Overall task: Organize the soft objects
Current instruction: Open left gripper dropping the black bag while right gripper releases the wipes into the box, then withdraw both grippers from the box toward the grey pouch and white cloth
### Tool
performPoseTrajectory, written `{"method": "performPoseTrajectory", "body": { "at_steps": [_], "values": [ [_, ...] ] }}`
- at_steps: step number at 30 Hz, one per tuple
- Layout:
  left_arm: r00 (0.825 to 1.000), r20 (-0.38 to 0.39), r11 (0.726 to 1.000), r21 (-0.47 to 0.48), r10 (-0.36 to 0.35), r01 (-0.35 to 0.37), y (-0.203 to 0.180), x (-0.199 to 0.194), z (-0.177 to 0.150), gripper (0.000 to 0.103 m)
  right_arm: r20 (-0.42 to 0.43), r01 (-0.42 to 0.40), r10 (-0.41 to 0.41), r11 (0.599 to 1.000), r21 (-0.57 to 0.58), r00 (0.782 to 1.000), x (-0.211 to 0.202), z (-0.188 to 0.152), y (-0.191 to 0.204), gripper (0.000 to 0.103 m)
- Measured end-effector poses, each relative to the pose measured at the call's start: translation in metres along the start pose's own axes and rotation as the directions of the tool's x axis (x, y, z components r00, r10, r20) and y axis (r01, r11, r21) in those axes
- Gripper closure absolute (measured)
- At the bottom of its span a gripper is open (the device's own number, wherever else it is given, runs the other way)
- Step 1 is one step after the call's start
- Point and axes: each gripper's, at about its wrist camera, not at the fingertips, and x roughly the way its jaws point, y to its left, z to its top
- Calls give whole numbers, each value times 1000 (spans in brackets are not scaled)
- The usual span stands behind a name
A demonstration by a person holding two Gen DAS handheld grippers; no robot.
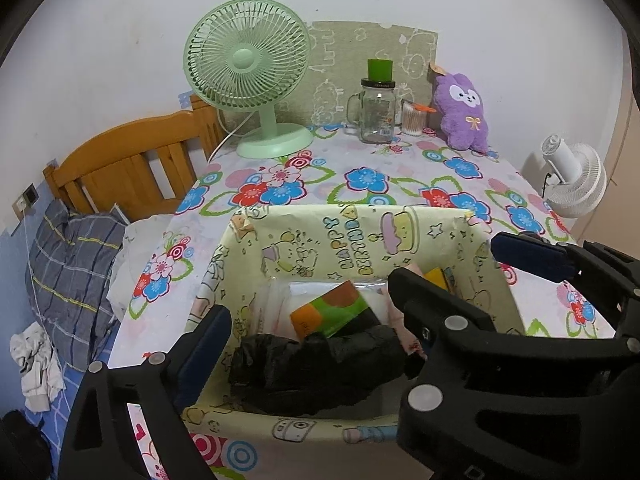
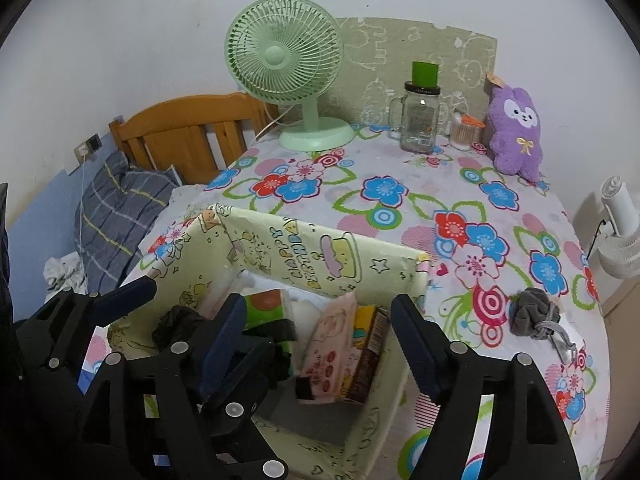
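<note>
A pale yellow cartoon-print box [image 1: 360, 236] [image 2: 304, 248] stands open on the floral table. Inside lie a crumpled black soft item [image 1: 316, 364] [image 2: 176, 322], a green-orange pack [image 1: 332, 312], a pink tissue pack [image 2: 332, 344] and a yellow-brown carton [image 2: 370, 344]. My left gripper [image 1: 308, 320] is open and empty above the box, over the black item. My right gripper [image 2: 320, 320] is open and empty above the box's right half. A grey soft ball with a cord [image 2: 534, 312] lies on the table right of the box. A purple plush rabbit [image 1: 464, 112] [image 2: 516, 132] sits at the back right.
A green desk fan [image 1: 252, 80] [image 2: 292, 72], a glass jar mug with green cap [image 1: 376, 108] [image 2: 420, 116] and a cotton-swab cup [image 1: 414, 120] stand at the table's back. A wooden bed headboard [image 1: 128, 160] and pillow [image 1: 72, 276] are left; a white fan [image 1: 572, 176] is right.
</note>
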Motion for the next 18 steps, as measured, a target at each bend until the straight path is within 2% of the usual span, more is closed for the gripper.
{"method": "performPoseTrajectory", "body": {
  "at_steps": [18],
  "values": [
    [998, 62, 1000, 19, -24, 22, -40, -24, 13, 5, 80, 54, -57, 998, 37, 995, -46, -5, -35, 18]
  ]
}}
